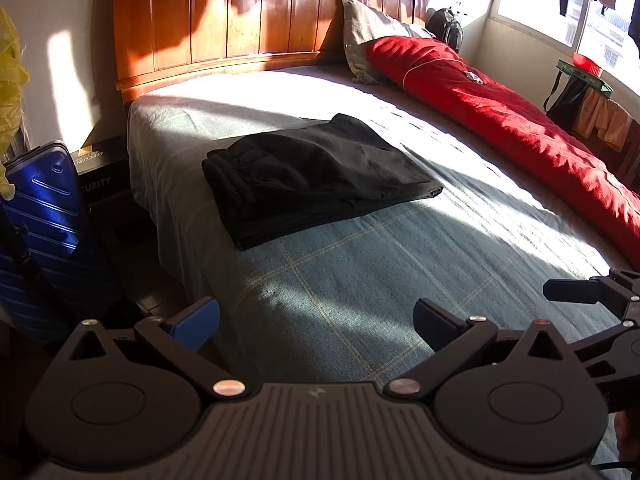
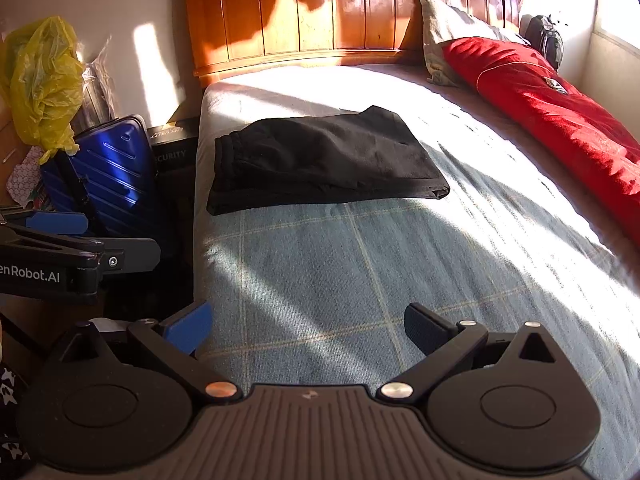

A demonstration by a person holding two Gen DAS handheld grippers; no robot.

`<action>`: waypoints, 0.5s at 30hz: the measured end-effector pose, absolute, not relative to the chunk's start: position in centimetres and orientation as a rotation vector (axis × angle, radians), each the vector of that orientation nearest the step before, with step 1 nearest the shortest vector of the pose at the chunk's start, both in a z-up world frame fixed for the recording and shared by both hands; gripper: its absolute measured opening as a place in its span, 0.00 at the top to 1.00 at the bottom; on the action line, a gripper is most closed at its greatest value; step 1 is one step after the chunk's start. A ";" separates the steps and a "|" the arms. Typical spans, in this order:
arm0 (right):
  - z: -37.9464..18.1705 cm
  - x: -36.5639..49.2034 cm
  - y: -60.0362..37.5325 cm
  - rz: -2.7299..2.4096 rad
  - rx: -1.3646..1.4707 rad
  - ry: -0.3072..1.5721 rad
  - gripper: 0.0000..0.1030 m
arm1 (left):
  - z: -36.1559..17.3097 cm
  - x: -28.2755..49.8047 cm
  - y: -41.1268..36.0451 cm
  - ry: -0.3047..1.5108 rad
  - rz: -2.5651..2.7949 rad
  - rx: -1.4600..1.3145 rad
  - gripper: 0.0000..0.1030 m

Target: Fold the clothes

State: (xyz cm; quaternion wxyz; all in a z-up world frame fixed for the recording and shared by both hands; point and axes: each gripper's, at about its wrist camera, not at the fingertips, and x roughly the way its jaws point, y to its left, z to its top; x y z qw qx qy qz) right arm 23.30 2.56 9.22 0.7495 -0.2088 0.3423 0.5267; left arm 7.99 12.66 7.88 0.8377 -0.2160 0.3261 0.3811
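i have the black garment (image 1: 316,176) lying folded on the bed (image 1: 360,280), toward the headboard (image 1: 260,12) and close to the bed's left edge, well ahead of both sets of fingers. its elastic waistband faces the left edge and the folded end points right, so its long axis runs across my line of approach, a little skewed.

my left gripper (image 1: 316,324) hangs over the near part of the bed with its fingers spread wide and nothing between them. my right gripper (image 2: 308,328) is the same: fingers apart, empty, just bare blue checked sheet under the gap. the two sit side by side at much the same depth, each showing at the edge of the other's view.

from the left view the garment lies almost straight ahead; from the right view it sits ahead and slightly to the left. so i judge the left is marginally better lined up with the waistband end, the right with the folded corner. both need a long forward reach.
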 end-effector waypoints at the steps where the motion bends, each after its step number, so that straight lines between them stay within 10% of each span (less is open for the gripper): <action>1: 9.2 23.3 2.5 1.152 -0.455 0.749 0.00 | 7.9 8.0 12.6 0.690 0.806 -0.456 0.00; 15: 9.2 23.7 2.2 1.150 -0.446 0.756 0.00 | 8.0 8.1 12.8 0.678 0.818 -0.464 0.00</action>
